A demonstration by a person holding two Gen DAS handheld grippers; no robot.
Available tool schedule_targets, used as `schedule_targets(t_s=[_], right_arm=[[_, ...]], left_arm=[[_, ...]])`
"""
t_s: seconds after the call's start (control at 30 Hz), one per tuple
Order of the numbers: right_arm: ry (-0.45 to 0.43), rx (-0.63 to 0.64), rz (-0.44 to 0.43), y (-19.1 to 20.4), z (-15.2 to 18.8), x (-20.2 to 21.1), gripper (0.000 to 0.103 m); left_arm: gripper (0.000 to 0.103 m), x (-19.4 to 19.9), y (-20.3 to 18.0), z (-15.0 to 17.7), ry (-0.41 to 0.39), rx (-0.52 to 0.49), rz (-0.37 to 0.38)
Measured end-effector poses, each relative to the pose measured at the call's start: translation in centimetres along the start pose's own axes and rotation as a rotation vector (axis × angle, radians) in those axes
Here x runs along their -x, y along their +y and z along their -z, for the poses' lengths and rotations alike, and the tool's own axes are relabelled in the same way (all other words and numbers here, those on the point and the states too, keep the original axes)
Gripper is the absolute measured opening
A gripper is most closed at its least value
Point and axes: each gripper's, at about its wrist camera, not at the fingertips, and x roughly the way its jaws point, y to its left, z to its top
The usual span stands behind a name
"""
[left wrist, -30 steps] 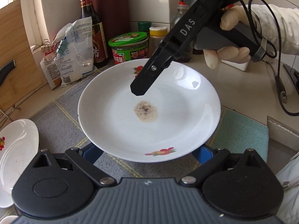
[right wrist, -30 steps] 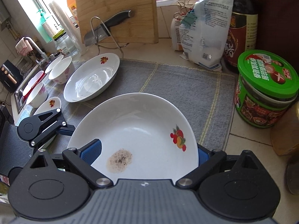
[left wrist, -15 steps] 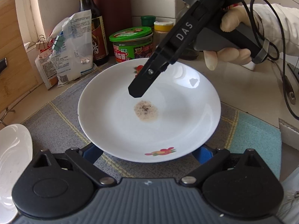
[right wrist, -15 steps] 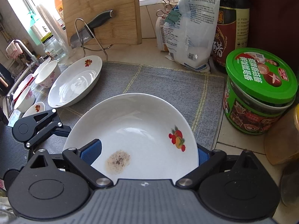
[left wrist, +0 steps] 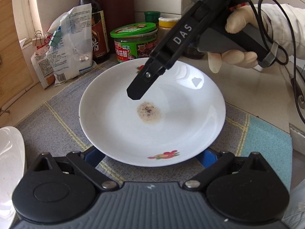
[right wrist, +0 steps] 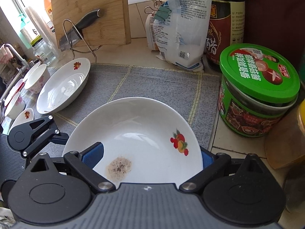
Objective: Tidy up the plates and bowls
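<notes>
Nearer the green jar (right wrist: 259, 87) than before, the soiled plate (left wrist: 152, 114) rides on wide-open left gripper (left wrist: 149, 156) and right gripper (right wrist: 149, 156), relocation underway.

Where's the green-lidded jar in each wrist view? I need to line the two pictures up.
Left wrist: green-lidded jar stands at top centre, just behind the stained plate's far rim.
Right wrist: the jar is at the right edge, beside the mat.
Shared landmark: the dark sauce bottle next to the jar.
</notes>
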Motion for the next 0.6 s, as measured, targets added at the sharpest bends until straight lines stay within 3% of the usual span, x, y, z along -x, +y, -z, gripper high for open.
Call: schedule_targets(t_s=[0.6], right_arm=[[-0.001, 0.008, 0.041, 0.14, 0.1, -0.6, 0.102]], left_arm=[[0.099, -0.1, 0.21, -0.19, 0.007, 0.002, 0.007]])
